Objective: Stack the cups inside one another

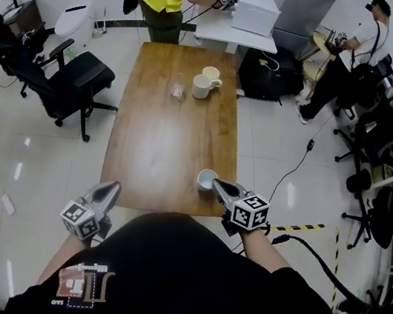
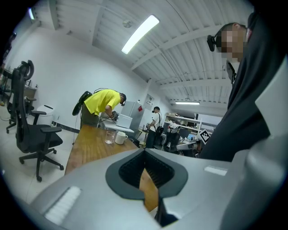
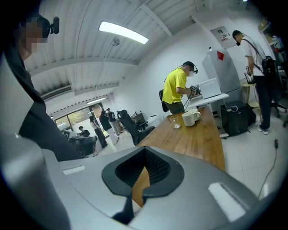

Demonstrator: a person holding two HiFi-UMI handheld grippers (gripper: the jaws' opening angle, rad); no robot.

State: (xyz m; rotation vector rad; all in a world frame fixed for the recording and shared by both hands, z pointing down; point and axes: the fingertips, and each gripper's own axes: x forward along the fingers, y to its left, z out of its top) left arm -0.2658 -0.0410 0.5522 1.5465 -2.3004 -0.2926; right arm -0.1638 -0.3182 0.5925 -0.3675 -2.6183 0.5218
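Cup [image 1: 207,180] beside closed right gripper [image 1: 217,185]; left gripper [image 1: 113,187] closed, empty.

Wooden table [image 1: 162,139] bears a glass [image 1: 177,87] and two mugs [image 1: 203,86]

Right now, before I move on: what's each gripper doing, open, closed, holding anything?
Left gripper: closed, nothing between its jaws.
Right gripper: closed, nothing between its jaws; the small white cup stands beside its tip.

Head view looks steeply down on the table [image 1: 163,132]; both gripper views skim low along it.
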